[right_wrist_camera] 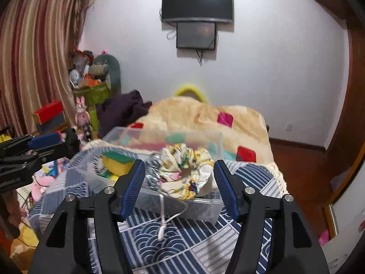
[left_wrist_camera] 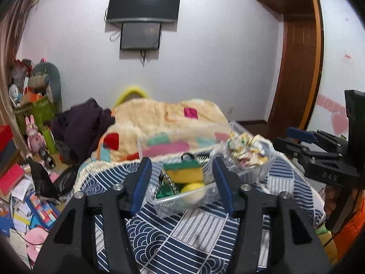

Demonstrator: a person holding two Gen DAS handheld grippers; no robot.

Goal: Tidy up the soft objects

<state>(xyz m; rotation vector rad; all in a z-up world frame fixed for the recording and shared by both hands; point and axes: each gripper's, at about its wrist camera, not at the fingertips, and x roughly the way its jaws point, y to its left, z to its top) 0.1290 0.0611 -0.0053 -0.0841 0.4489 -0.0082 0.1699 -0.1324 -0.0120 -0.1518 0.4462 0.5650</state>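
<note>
Nearest: left gripper (left_wrist_camera: 182,183) spread wide, holding nothing, above the navy-and-white patterned cloth (left_wrist_camera: 200,233). Right gripper (right_wrist_camera: 180,187) also spread wide and empty, over the same cloth.

Just ahead of the left gripper: small clear container (left_wrist_camera: 182,202) holding a yellow-and-green sponge (left_wrist_camera: 182,171), a yellow ball (left_wrist_camera: 194,189) and a black-and-white patterned item I cannot identify. Ahead of the right gripper: second clear container (right_wrist_camera: 196,207) with a bunched printed fabric pouch (right_wrist_camera: 184,171) heaped on top; its white drawstring (right_wrist_camera: 163,217) trails out over the front wall onto the cloth.

Risks (judgement):
- Drawstring lies in the right gripper's approach line; a finger catching it would drag the pouch, possibly the light container too.
- Pouch sits above the rim, so a nudge could roll it out.
- Containers rest on soft bedding; pushing down could tip them.
- Grippers are near each other; a crossing reach could collide.

Room: the cloth falls away at both sides, cluttered floor to the left, wood floor to the right. Behind the small containers stands a larger clear bin (right_wrist_camera: 168,139), limiting forward travel. Beyond it, a cream patchwork blanket (left_wrist_camera: 159,118), then the wall. Space overhead appears free.
</note>
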